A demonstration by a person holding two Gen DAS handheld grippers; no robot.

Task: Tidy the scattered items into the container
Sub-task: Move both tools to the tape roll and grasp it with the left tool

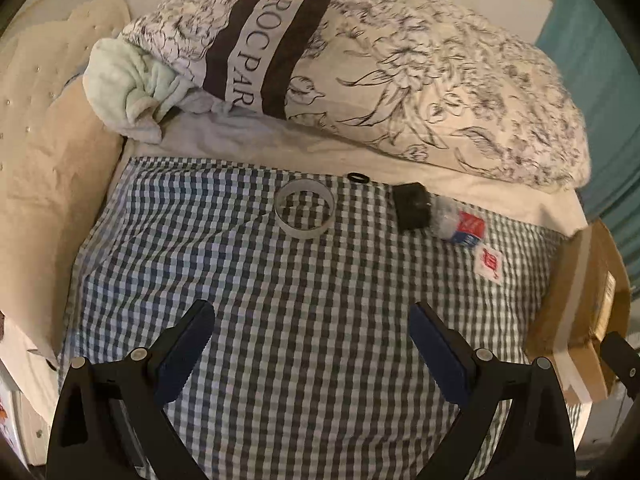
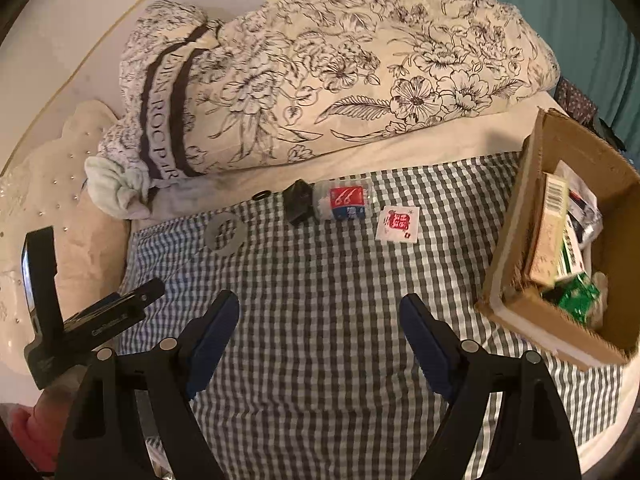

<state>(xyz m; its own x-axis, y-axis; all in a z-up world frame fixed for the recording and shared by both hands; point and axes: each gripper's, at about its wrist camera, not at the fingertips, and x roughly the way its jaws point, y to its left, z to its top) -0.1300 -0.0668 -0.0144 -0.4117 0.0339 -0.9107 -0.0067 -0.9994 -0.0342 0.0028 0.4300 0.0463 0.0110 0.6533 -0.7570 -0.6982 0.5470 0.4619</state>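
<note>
On the checked cloth [image 1: 304,300] lie a clear tape ring [image 1: 305,211], a small black ring [image 1: 354,177], a black block [image 1: 412,205], a clear tub with a red and blue label [image 1: 460,222] and a white sachet with red print [image 1: 491,263]. The same items show in the right wrist view: tape ring [image 2: 224,235], black ring [image 2: 261,195], block [image 2: 299,201], tub [image 2: 344,200], sachet [image 2: 398,224]. A cardboard box [image 2: 516,216] at the right holds several packets. My left gripper [image 1: 312,356] and right gripper [image 2: 320,340] are open and empty, hovering over the cloth short of the items.
A floral duvet [image 1: 420,80] and a pale green towel [image 1: 128,84] are piled behind the items. A padded beige headboard [image 1: 48,140] is at the left. The left gripper's body [image 2: 80,320] shows at the left of the right wrist view. The box edge [image 1: 576,304] shows in the left wrist view.
</note>
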